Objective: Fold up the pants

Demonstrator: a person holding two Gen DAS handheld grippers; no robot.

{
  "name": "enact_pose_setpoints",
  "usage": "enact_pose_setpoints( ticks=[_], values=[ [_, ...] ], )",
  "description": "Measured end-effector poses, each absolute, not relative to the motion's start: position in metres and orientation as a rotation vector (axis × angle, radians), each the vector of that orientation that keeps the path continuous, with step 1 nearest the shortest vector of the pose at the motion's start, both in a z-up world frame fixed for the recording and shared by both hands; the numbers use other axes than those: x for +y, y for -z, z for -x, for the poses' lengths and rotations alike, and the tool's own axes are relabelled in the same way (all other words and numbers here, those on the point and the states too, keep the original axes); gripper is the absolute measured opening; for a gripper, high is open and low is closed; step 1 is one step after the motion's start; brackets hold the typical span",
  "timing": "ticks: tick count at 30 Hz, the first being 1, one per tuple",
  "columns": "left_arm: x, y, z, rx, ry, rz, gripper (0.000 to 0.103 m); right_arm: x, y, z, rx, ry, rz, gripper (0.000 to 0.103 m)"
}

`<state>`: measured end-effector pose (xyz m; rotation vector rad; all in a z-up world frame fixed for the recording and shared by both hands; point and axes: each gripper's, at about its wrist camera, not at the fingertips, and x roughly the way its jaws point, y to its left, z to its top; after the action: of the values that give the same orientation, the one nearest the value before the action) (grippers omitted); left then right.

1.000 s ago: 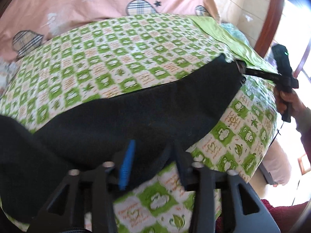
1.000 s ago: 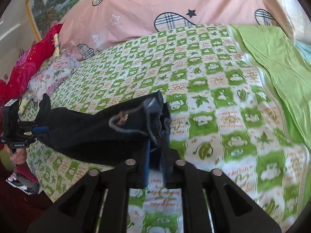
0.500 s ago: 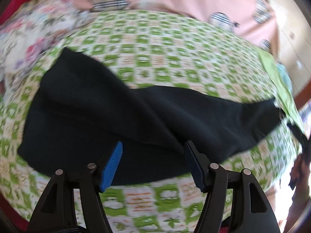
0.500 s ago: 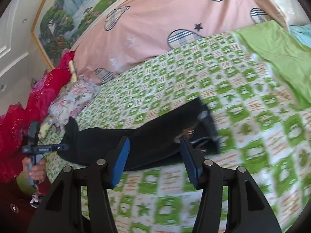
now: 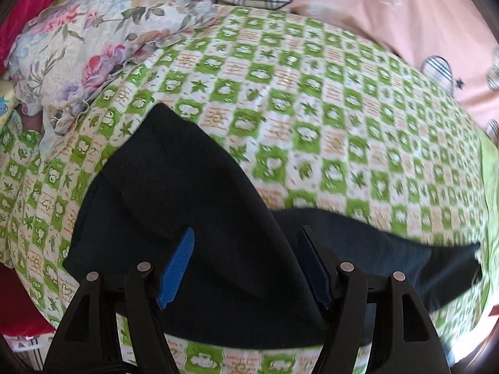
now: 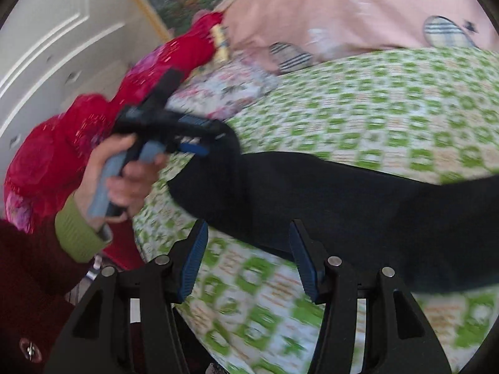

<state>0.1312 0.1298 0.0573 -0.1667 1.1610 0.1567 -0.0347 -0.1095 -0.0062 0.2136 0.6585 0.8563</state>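
From my left wrist view, a floral pillow (image 5: 93, 46) sits at the far left against the pink headboard cushion (image 5: 389, 9), with the green checked bedspread (image 5: 312, 109) running across to the right. The black pants (image 5: 193, 202) lie on that bedspread near its front edge, one part doubled over on the left and a narrower stretch trailing off to the right. My left gripper (image 5: 246, 265) hangs just above the dark cloth with its blue pads spread wide, clamping nothing. In my right wrist view, which is blurred, my left hand (image 6: 121, 177) appears at the left holding its tool by a red blanket (image 6: 78, 143), and the pants (image 6: 358, 212) stretch from there to the right edge. My right gripper (image 6: 248, 258) also stands apart, pads wide, just over the near edge of the fabric, nothing between them.
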Motion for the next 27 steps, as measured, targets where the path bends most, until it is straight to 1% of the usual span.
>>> enact_pose_setpoints(
  ticks=[6,10,12,13,14,19,21,22,23,24,25,26,27],
  values=[
    [0.141,-0.048,-0.148,1.197,-0.213,0.161,0.07,-0.037,0.01,0.009,0.69,-0.919,-0.079,0.055],
    [0.148,-0.037,-0.154,1.226,-0.223,0.177,0.07,-0.012,0.021,-0.008,0.733,-0.871,0.009,0.054],
    [0.15,-0.034,-0.157,1.228,-0.221,0.182,0.07,-0.005,0.029,-0.019,0.761,-0.833,0.04,0.051],
    [0.151,-0.033,-0.158,1.228,-0.217,0.188,0.07,-0.003,0.032,-0.022,0.771,-0.828,0.043,0.047],
    [0.152,-0.032,-0.159,1.229,-0.213,0.199,0.07,-0.004,0.033,-0.026,0.78,-0.825,0.032,0.045],
    [0.152,-0.036,-0.165,1.236,-0.172,0.258,0.07,-0.005,0.036,-0.031,0.781,-0.829,0.021,0.044],
    [0.145,-0.039,-0.167,1.228,-0.165,0.232,0.07,-0.004,0.036,-0.031,0.778,-0.831,0.026,0.042],
    [0.141,-0.04,-0.168,1.231,-0.167,0.217,0.07,-0.004,0.037,-0.031,0.778,-0.829,0.033,0.038],
    [0.137,-0.037,-0.169,1.237,-0.176,0.196,0.069,-0.003,0.037,-0.03,0.778,-0.824,0.041,0.031],
    [0.134,-0.034,-0.171,1.243,-0.182,0.184,0.066,-0.002,0.037,-0.031,0.778,-0.818,0.048,0.028],
    [0.133,-0.03,-0.171,1.251,-0.188,0.171,0.053,-0.003,0.037,-0.032,0.78,-0.813,0.054,0.021],
    [0.133,-0.027,-0.17,1.253,-0.193,0.167,0.032,-0.003,0.037,-0.032,0.78,-0.807,0.06,0.013],
    [0.134,-0.025,-0.168,1.253,-0.194,0.169,0.024,-0.005,0.037,-0.033,0.778,-0.798,0.066,0.009]
  ],
)
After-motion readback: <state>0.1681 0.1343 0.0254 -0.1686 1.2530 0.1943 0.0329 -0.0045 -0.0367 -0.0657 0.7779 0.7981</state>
